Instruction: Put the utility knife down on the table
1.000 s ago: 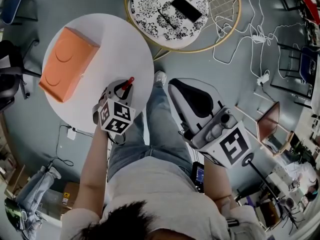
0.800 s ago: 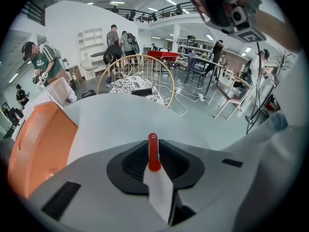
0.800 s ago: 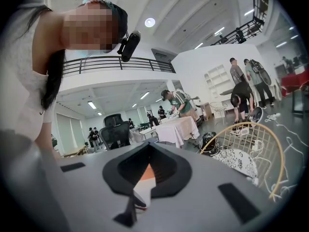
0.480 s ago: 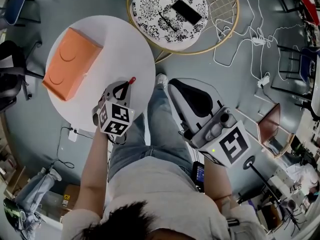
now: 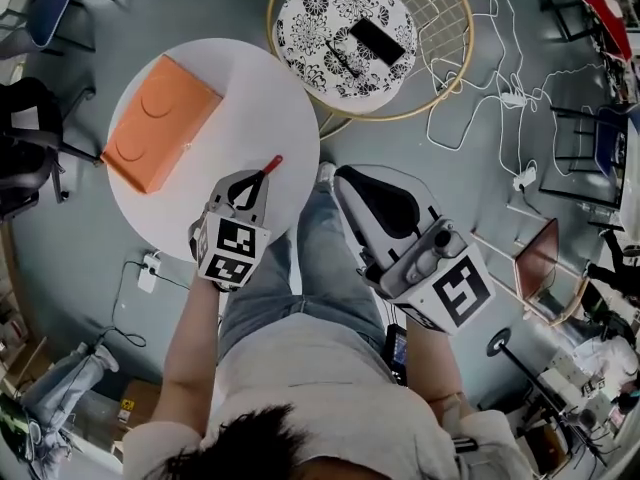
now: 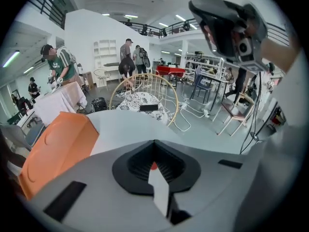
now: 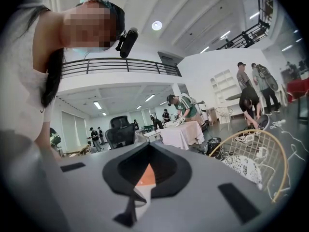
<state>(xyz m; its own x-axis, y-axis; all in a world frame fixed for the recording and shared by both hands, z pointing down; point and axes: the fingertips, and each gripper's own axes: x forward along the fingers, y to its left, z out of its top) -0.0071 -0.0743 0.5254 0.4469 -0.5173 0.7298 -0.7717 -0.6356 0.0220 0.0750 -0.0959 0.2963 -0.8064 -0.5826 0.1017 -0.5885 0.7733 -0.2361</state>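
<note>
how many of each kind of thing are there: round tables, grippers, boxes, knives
round tables: 2 (white round table, floral-patterned round table)
grippers: 2 (left gripper, right gripper)
orange rectangular box: 1
red-tipped utility knife, held in the left gripper: 1
total: 6

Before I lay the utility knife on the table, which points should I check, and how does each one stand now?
1. Left hand-held gripper shut on utility knife: ok.
2. Knife above the white table, near its edge: ok.
3. Orange box well apart from the knife: ok.
4. Knife's height above the table: cannot tell.
5. Blade retracted: cannot tell.
6. Right hand-held gripper shut, empty, off the table: ok.
</note>
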